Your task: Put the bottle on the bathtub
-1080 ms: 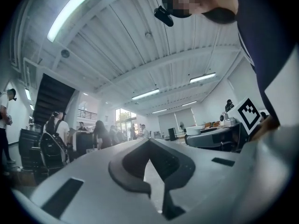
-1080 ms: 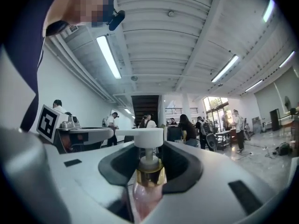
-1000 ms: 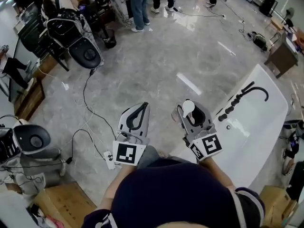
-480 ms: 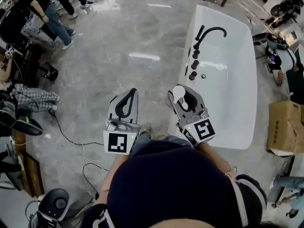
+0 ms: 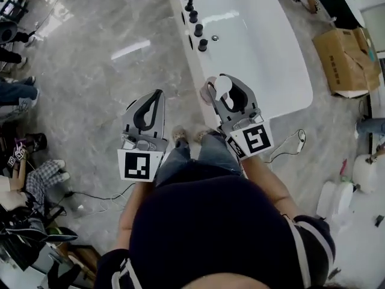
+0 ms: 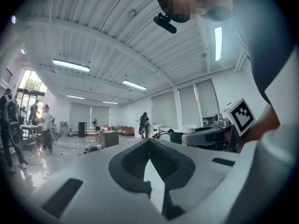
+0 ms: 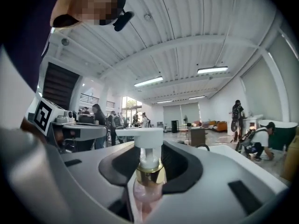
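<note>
A pink pump bottle (image 7: 147, 181) with a white pump head (image 5: 223, 87) and gold collar stands upright between the jaws of my right gripper (image 5: 226, 93), which is shut on it. The right gripper is held over the near left rim of the white bathtub (image 5: 283, 89). My left gripper (image 5: 151, 104) is shut with nothing in it, held over the grey floor to the left of the tub. In the left gripper view the left gripper (image 6: 149, 146) shows its jaws meeting at the tip.
Black tap fittings (image 5: 197, 30) line the tub's left rim near the far end. A cardboard box (image 5: 348, 62) lies right of the tub. A white cable with a plug (image 5: 287, 149) runs on the floor at the tub's near end. People stand far left.
The view has swung round: the bathtub has shifted from the right side to straight ahead and nearer. Both grippers keep their pose, the right one still holding the bottle.
</note>
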Demonstrator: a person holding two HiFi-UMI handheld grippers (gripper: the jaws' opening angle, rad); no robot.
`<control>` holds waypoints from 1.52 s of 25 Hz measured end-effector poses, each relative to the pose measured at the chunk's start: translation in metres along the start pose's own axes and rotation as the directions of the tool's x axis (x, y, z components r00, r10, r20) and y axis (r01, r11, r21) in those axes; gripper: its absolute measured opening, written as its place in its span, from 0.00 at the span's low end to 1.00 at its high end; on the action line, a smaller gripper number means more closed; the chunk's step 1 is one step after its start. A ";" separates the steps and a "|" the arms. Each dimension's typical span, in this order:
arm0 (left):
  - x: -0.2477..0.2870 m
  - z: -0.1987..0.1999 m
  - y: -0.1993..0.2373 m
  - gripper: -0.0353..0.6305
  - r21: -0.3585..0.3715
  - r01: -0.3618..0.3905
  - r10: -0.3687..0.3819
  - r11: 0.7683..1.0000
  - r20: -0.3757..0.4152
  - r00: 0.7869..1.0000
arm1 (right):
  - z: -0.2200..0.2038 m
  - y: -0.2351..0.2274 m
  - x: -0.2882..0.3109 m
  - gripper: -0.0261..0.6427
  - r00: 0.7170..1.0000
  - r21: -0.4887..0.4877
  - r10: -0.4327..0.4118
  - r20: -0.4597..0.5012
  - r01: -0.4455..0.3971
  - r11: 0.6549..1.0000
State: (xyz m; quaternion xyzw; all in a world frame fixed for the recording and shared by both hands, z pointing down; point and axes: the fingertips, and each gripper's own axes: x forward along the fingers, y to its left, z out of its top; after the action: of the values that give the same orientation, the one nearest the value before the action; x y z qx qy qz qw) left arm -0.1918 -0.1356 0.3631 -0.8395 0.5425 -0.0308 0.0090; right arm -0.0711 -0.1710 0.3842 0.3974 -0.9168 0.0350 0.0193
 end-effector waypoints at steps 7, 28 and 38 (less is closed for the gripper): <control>0.031 -0.038 -0.040 0.09 -0.033 0.193 -0.194 0.981 -0.032 0.981 | -0.052 -0.046 -0.034 0.27 0.980 -0.004 -0.194 -0.048 0.194 0.981; 0.109 -0.145 -0.135 0.09 -0.042 0.346 -0.346 0.937 -0.217 0.913 | -0.208 -0.133 -0.052 0.26 0.941 0.008 -0.222 -0.257 0.231 0.973; 0.111 -0.169 -0.141 0.09 -0.071 0.350 -0.356 0.934 -0.259 0.898 | -0.234 -0.139 -0.035 0.26 0.938 0.031 -0.218 -0.270 0.234 0.972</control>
State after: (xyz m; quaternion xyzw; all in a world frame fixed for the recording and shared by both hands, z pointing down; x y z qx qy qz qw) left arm -0.0281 -0.1753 0.5432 -0.9120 0.3777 -0.1389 -0.0798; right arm 0.0557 -0.2220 0.6218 0.4923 -0.8526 0.1142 0.1329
